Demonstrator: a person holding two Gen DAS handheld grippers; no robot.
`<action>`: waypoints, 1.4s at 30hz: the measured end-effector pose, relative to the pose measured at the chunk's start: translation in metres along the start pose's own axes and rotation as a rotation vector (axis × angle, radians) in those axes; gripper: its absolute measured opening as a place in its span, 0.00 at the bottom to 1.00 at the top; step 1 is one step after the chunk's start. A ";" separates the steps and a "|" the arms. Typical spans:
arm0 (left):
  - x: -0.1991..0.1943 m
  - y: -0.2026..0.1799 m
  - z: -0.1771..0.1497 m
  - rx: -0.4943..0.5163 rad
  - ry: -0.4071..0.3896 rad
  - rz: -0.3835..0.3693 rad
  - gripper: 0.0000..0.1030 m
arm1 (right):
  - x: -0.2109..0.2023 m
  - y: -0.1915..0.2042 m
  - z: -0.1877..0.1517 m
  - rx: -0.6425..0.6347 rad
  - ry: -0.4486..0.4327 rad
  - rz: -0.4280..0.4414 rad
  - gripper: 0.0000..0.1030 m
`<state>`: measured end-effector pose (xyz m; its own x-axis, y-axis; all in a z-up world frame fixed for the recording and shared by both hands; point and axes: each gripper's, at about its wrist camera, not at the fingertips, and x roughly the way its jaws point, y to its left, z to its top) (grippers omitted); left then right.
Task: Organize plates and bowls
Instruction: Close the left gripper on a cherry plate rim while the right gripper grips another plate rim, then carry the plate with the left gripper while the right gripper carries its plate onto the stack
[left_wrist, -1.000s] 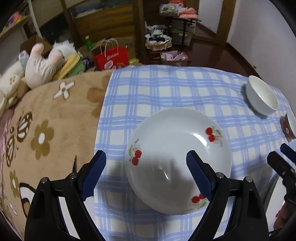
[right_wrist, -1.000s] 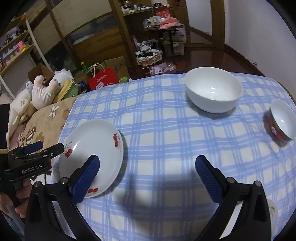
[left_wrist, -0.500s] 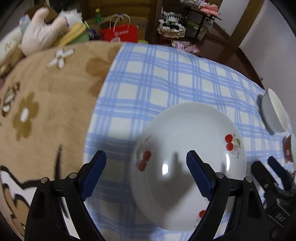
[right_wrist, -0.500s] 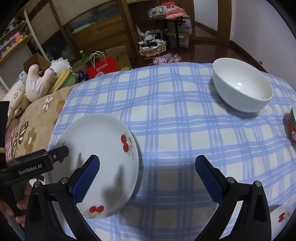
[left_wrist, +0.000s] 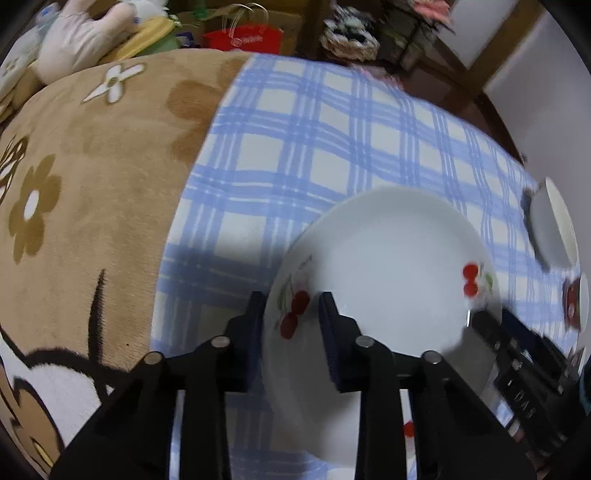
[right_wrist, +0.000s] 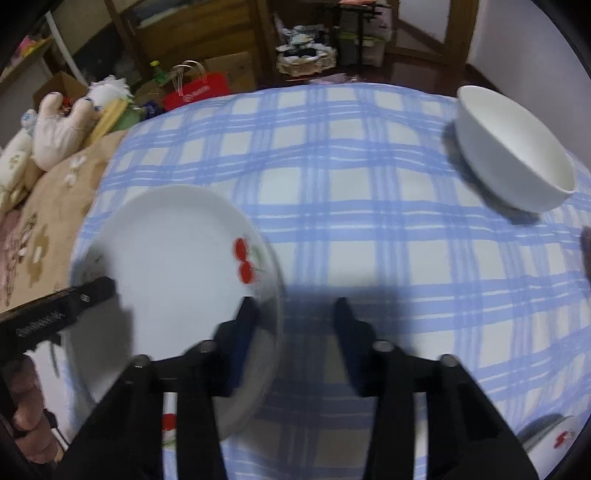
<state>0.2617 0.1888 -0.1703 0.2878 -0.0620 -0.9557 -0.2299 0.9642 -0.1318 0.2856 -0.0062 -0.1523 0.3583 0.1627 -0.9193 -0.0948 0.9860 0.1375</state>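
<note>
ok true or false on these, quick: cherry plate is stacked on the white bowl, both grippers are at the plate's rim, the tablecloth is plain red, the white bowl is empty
1. The cherry plate is stacked on the white bowl. False: it lies on the tablecloth, apart from the bowl.
2. The left gripper and right gripper each straddle an opposite rim of the plate. True; both are closing.
3. The tablecloth is plain red. False: it is blue and white check.
4. The white bowl is empty. True.
</note>
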 end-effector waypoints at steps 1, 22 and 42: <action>-0.001 -0.002 0.000 0.028 -0.002 0.006 0.26 | 0.000 0.002 0.000 -0.005 -0.001 0.008 0.27; -0.023 0.011 -0.006 0.081 -0.021 -0.085 0.17 | -0.010 -0.005 -0.011 -0.016 0.055 0.153 0.11; -0.044 -0.053 -0.040 0.156 -0.052 -0.146 0.18 | -0.064 -0.062 -0.040 0.085 0.007 0.116 0.09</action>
<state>0.2235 0.1302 -0.1318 0.3560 -0.1941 -0.9141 -0.0373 0.9745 -0.2215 0.2315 -0.0795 -0.1167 0.3425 0.2762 -0.8980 -0.0565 0.9601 0.2738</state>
